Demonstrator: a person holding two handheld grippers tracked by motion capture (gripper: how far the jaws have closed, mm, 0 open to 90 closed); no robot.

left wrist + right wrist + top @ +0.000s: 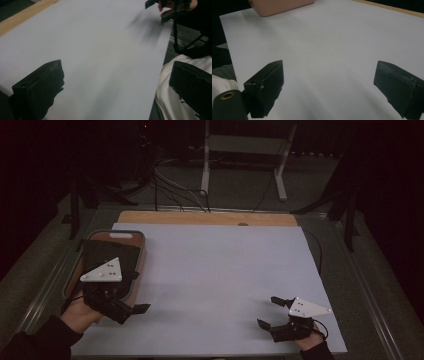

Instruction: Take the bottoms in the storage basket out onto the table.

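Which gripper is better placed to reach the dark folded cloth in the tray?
Left, most likely. The left gripper, jaws open and empty, sits right beside the brown grey-rimmed tray holding the dark folded cloth. The right gripper, also open, is far across the white sheet.

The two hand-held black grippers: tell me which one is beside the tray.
The left gripper, at the white sheet's near left, beside the brown tray holding dark cloth. The right gripper is far from it.
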